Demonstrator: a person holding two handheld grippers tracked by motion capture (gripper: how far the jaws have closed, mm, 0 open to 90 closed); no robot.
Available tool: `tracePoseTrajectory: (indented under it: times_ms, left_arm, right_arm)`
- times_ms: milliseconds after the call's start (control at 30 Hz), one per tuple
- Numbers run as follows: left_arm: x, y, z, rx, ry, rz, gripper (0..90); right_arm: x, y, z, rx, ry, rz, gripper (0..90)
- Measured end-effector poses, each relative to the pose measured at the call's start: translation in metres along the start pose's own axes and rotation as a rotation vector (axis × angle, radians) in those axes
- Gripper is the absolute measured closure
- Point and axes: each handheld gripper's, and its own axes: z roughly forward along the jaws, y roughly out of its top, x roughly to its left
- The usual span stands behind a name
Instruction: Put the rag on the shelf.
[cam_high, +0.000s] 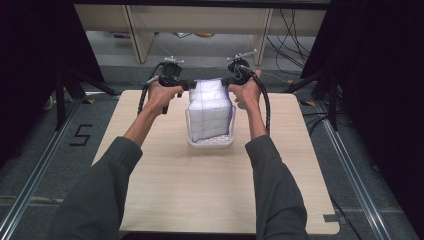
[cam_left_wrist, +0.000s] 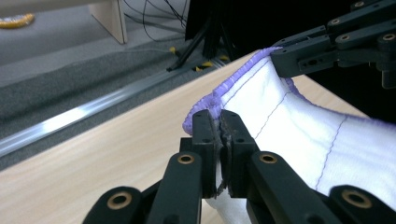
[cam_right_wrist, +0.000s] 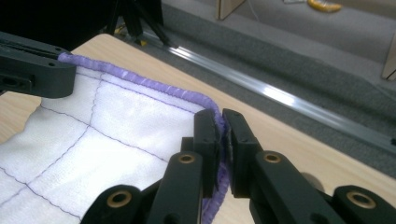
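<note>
A white quilted cloth with a purple stitched edge hangs stretched between my two grippers, its lower part inside a clear basket on the wooden table. My left gripper is shut on the cloth's upper left corner. My right gripper is shut on the upper right corner. In the left gripper view the jaws pinch the purple hem, and the cloth runs across to the other gripper. The right gripper view has its jaws clamped on the hem of the cloth.
The basket stands at the middle of the table's far half. Black stands flank the table's far corners. Metal floor rails run along both sides. Wooden furniture legs and cables lie beyond the far edge.
</note>
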Motion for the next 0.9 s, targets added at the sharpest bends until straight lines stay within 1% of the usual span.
tracePoseTrajectory:
  times_ms: [33,67,100,133,167,200,233,267,300,333,367,400,433,467,600,633,667,700,733,767,800,833,867,900]
  left_arm:
    - [0.0,-0.003,0.002,0.015,0.001,0.003,84.9]
    - [0.0,-0.006,0.003,0.028,0.003,0.006,84.9]
    - [0.0,-0.008,0.004,0.041,0.0,0.004,84.9]
    - [0.001,-0.01,0.005,0.047,-0.001,0.002,84.8]
    - [0.001,-0.013,0.006,0.049,-0.002,-0.001,84.7]
    - [0.001,-0.014,0.007,0.057,-0.012,-0.002,84.5]
    - [0.002,-0.016,0.008,0.072,-0.023,-0.001,83.7]
    - [0.001,-0.018,0.01,0.077,-0.028,-0.015,82.1]
    - [0.003,-0.019,0.01,0.107,-0.039,-0.013,77.7]
    - [0.003,-0.021,0.01,0.115,-0.037,-0.031,69.4]
    - [0.004,-0.022,0.01,0.108,-0.027,-0.041,62.9]
    - [0.004,-0.022,0.01,0.108,-0.027,-0.041,62.6]
    - [0.006,-0.023,0.008,0.1,-0.03,-0.054,61.9]
    - [0.007,-0.023,0.006,0.096,-0.023,-0.054,61.2]
    - [0.01,-0.023,-0.002,0.077,-0.009,-0.065,58.4]
    - [0.011,-0.023,-0.005,0.077,-0.005,-0.064,57.6]
    - [0.011,-0.023,-0.005,0.077,-0.005,-0.064,57.0]
    - [0.012,-0.024,-0.009,0.062,-0.012,-0.08,56.4]
    - [0.013,-0.024,-0.012,0.071,-0.011,-0.073,56.0]
    - [0.014,-0.024,-0.014,0.072,-0.009,-0.074,55.2]
    - [0.014,-0.025,-0.017,0.071,-0.01,-0.075,54.4]
    - [0.015,-0.025,-0.019,0.07,-0.01,-0.08,53.5]
    - [0.015,-0.025,-0.019,0.07,-0.01,-0.08,52.0]
    - [0.016,-0.026,-0.024,0.071,-0.009,-0.082,50.3]
  right_arm:
    - [-0.001,-0.002,0.003,-0.001,0.002,0.004,83.9]
    - [-0.002,-0.004,0.006,0.006,0.002,-0.018,83.4]
    - [-0.002,-0.006,0.007,0.016,0.003,-0.013,83.0]
    - [-0.002,-0.007,0.009,0.026,0.008,0.006,82.6]
    - [-0.001,-0.009,0.01,0.035,0.006,0.007,82.3]
    - [-0.003,-0.009,0.012,0.029,0.008,-0.016,82.2]
    - [-0.003,-0.01,0.013,0.039,0.006,-0.016,81.6]
    - [-0.001,-0.012,0.014,0.061,0.006,0.013,80.6]
    - [-0.001,-0.012,0.015,0.061,-0.001,0.015,78.7]
    - [-0.002,-0.013,0.015,0.072,-0.003,0.015,74.5]
    - [-0.002,-0.013,0.015,0.075,-0.01,0.025,71.6]
    - [-0.003,-0.014,0.015,0.075,-0.015,0.024,71.4]
    - [-0.002,-0.015,0.014,0.076,-0.013,0.047,71.0]
    - [-0.004,-0.015,0.013,0.076,-0.01,0.032,70.9]
    - [-0.003,-0.017,0.01,0.071,-0.011,0.036,68.3]
    - [-0.002,-0.017,0.009,0.065,-0.008,0.045,68.3]
    - [-0.004,-0.017,0.008,0.049,-0.009,0.033,68.1]
    - [-0.003,-0.017,0.006,0.048,-0.003,0.035,67.6]
    - [-0.004,-0.017,0.004,0.043,-0.006,0.032,67.1]
    - [-0.004,-0.016,0.003,0.037,-0.007,0.027,66.3]
    - [-0.006,-0.016,0.001,0.026,-0.006,-0.001,65.6]
    - [-0.005,-0.016,-0.001,0.03,-0.005,0.018,64.9]
    - [-0.005,-0.016,-0.001,0.03,-0.005,0.018,64.9]
    - [-0.003,-0.017,-0.006,0.033,-0.006,0.033,64.1]
